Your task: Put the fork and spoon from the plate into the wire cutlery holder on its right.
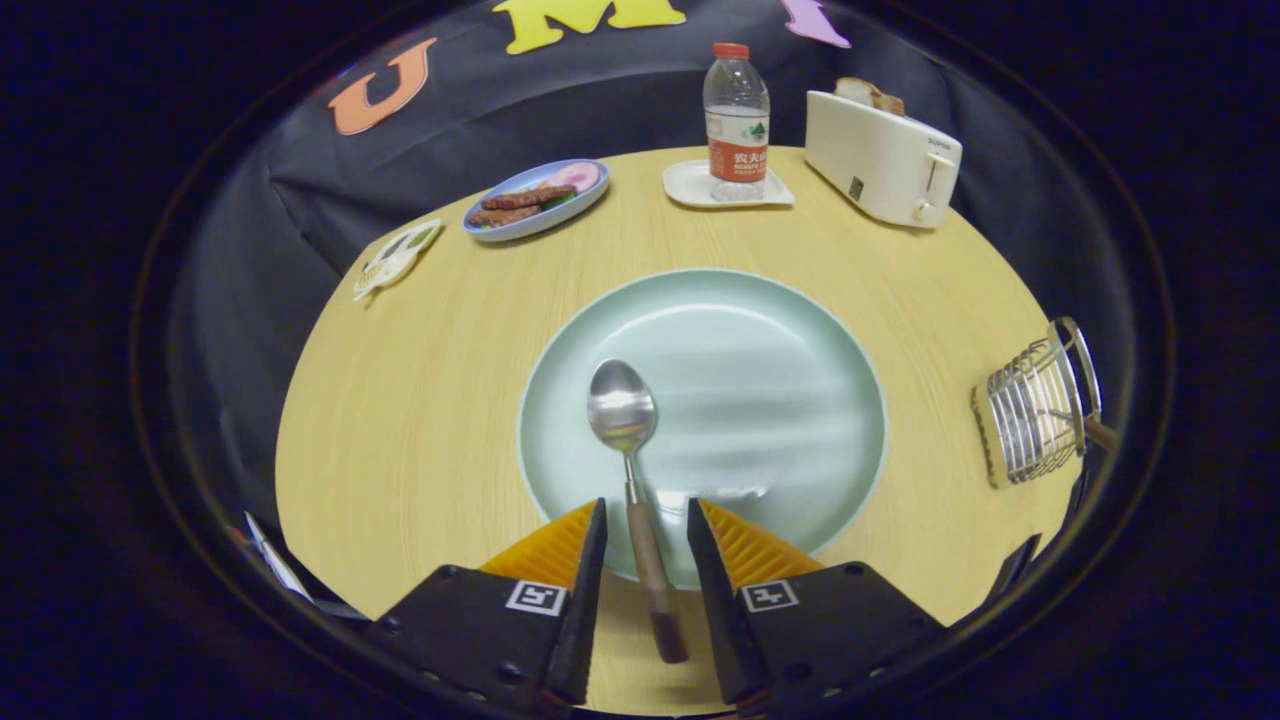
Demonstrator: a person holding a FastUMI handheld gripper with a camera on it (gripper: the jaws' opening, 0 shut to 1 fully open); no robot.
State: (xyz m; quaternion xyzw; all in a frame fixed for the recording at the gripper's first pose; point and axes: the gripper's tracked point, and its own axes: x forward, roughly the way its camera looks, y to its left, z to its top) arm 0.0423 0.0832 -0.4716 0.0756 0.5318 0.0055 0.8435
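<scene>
Between the fingers (645,540), parted and not yet pressing: the brown wooden handle of the steel spoon (628,455), bowl resting on the pale green round plate (800,330), handle end overhanging the plate rim above the light wooden bench (420,380). No contact visible on either side of the handle. Well off to the right: the round wire cutlery holder (1035,410), a wooden handle apparently poking from it already, perhaps the fork's. Likely trouble: handle lying slanted between the fingers, so twisting or slipping out on closing; spoon skidding on the glossy plate; bowl snagging the holder's rim.
</scene>
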